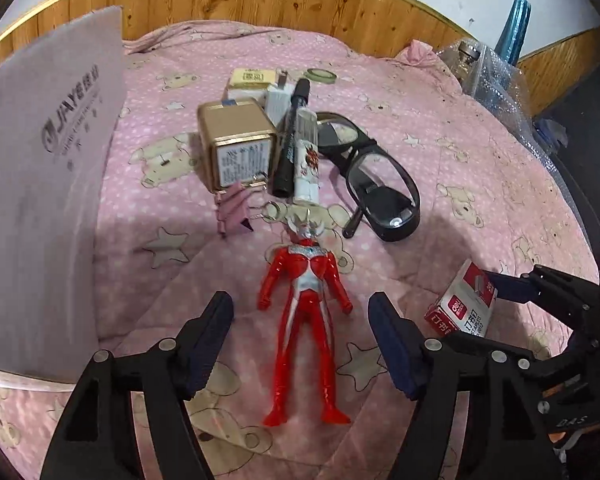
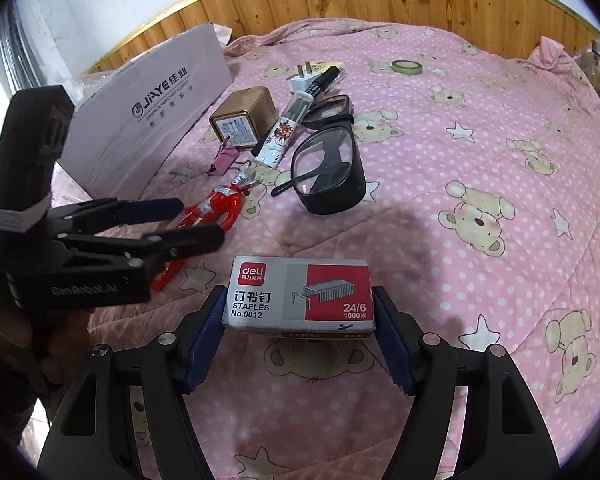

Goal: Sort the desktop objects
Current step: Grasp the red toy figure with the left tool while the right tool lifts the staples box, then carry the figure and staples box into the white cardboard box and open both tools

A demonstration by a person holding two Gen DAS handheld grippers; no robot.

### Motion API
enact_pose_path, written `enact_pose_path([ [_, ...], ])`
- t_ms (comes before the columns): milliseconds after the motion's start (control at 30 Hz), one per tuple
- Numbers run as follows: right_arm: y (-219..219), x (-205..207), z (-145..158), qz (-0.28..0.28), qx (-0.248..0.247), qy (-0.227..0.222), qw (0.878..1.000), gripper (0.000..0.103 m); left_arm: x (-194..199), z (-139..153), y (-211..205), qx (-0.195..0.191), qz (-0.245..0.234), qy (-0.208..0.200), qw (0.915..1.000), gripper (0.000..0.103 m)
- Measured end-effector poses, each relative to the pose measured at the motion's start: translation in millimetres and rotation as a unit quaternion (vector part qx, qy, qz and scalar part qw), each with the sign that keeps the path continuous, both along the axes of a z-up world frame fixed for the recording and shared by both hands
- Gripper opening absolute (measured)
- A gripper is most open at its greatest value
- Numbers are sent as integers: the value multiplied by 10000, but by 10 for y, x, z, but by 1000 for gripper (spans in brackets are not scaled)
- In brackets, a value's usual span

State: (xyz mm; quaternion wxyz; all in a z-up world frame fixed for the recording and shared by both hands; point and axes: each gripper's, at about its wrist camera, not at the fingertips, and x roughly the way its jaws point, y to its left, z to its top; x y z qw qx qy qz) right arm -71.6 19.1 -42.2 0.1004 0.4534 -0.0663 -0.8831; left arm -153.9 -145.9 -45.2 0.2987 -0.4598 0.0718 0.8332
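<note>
A red and silver toy figure (image 1: 304, 312) lies face up on the pink bear-print quilt (image 1: 480, 168). My left gripper (image 1: 302, 320) is open, one finger on each side of the figure's legs, with clear gaps to it. In the right wrist view the left gripper (image 2: 198, 220) hovers over the same figure (image 2: 216, 210). My right gripper (image 2: 298, 312) is shut on a red and silver staples box (image 2: 298, 294), held slightly above the quilt (image 2: 480, 160). That box (image 1: 462, 304) appears at the right of the left wrist view.
Beyond the figure lie a gold box (image 1: 236, 144), black marker (image 1: 292, 136), white flowered tube (image 1: 308, 160), black glasses (image 1: 376, 176), pink binder clip (image 1: 234, 210), white plug (image 1: 278, 100) and tape roll (image 1: 321, 75). A lilac carton (image 1: 48, 184) stands at the left.
</note>
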Motion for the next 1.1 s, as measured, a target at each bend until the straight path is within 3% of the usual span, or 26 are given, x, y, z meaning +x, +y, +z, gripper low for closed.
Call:
enact_pose_path([
  [33, 2, -3, -6, 14, -12, -7, 10000, 72, 44, 0, 43, -135, -12, 179, 9997, 48],
  [367, 9, 13, 66, 66, -128, 87, 9999, 72, 279, 372, -133, 33, 180, 561, 9983, 47],
  [567, -111, 29, 62, 209, -30, 30, 9998, 72, 270, 342, -150, -255, 329, 481, 9980, 47],
  [1100, -368, 169, 297, 779, 554, 30, 9954, 72, 663, 551, -367, -537, 297, 520, 9968, 47],
])
